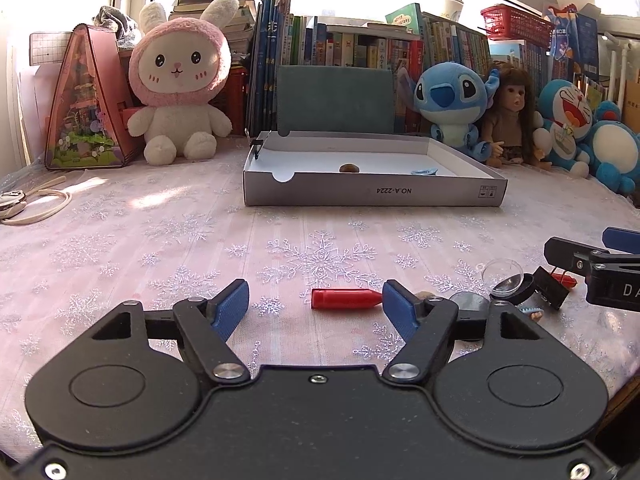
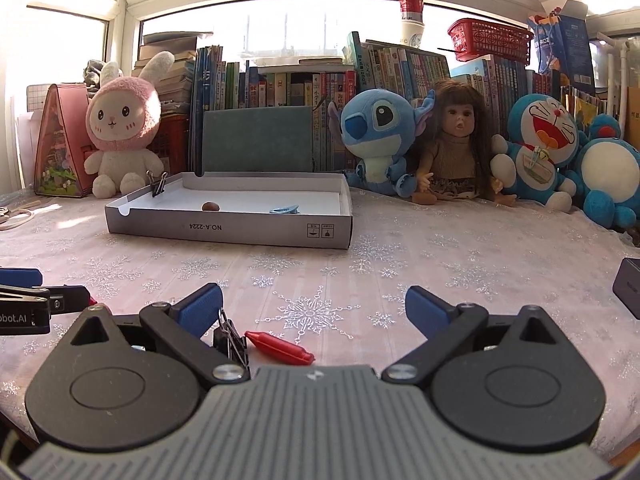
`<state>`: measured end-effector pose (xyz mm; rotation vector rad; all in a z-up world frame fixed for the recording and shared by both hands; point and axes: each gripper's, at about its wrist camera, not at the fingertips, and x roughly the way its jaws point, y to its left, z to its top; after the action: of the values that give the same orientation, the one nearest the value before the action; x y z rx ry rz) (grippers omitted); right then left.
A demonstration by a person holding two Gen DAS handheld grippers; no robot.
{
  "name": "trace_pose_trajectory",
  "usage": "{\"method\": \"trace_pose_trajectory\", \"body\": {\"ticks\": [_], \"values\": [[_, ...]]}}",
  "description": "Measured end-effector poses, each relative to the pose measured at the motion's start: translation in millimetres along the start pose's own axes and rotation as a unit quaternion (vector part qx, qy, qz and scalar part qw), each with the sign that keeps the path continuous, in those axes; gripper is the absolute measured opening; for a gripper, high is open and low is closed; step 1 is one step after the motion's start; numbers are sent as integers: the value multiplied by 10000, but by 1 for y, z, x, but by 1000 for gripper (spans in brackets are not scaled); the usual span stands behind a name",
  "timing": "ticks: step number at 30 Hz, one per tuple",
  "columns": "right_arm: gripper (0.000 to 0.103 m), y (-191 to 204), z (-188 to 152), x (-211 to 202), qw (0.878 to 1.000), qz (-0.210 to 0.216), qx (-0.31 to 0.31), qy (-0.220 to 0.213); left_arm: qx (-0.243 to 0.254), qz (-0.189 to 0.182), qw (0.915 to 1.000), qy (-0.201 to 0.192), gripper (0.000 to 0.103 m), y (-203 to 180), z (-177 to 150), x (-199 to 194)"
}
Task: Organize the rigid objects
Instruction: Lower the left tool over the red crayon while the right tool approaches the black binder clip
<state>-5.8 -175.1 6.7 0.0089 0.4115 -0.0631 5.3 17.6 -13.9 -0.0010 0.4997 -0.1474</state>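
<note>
Through my left wrist camera, the shallow grey cardboard box (image 1: 372,194) sits open across the snowflake tablecloth (image 1: 120,248), holding a small brown pebble-like piece (image 1: 349,168) and a light blue clip (image 1: 424,172), with a black binder clip (image 1: 256,148) clamped on its left wall. My left gripper (image 1: 316,304) is spread wide and holds nothing; the red bullet-shaped cap (image 1: 346,299) lies flat between its blue pads, tip touching the right one. A clutter of small round lids (image 1: 508,280) lies to the right. Through my right wrist camera, the same box (image 2: 240,230) shows the pebble (image 2: 210,206) and blue clip (image 2: 285,210). My right gripper (image 2: 314,308) also gapes empty, above a red cap (image 2: 280,347) and black binder clip (image 2: 232,340).
</note>
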Motion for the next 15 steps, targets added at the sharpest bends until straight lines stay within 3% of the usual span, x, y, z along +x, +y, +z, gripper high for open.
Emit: {"method": "trace_pose_trajectory", "body": {"ticks": [15], "values": [[101, -27, -9, -10, 9987, -454, 159, 183, 45, -72, 9999, 57, 59, -9, 0, 7]]}}
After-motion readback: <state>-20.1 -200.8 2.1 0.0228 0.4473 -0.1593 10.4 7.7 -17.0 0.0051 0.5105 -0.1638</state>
